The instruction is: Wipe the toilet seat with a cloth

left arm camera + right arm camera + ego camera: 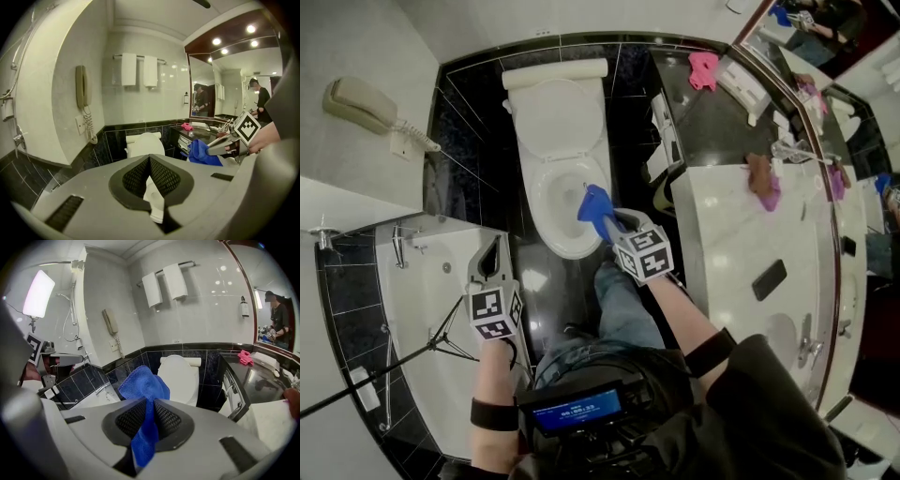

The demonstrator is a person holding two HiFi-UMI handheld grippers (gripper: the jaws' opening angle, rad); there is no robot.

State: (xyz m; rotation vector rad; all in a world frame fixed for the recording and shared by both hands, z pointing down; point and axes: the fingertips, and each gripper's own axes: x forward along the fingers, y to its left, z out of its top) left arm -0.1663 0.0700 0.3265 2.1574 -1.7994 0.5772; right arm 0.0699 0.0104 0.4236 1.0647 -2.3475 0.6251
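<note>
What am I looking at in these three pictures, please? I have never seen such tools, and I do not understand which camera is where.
There is no robot. A person stands in a bathroom and holds a hand tool with two fingers in each hand. The head view comes from a camera on the person's head, looking down. The two gripper views come from cameras riding on the tools, looking along their fingers. The right gripper pinches a blue cloth close to the toilet, whose lid is up. The left gripper is shut and empty, near the bathtub. The cubes with black squares belong to the tools.
</note>
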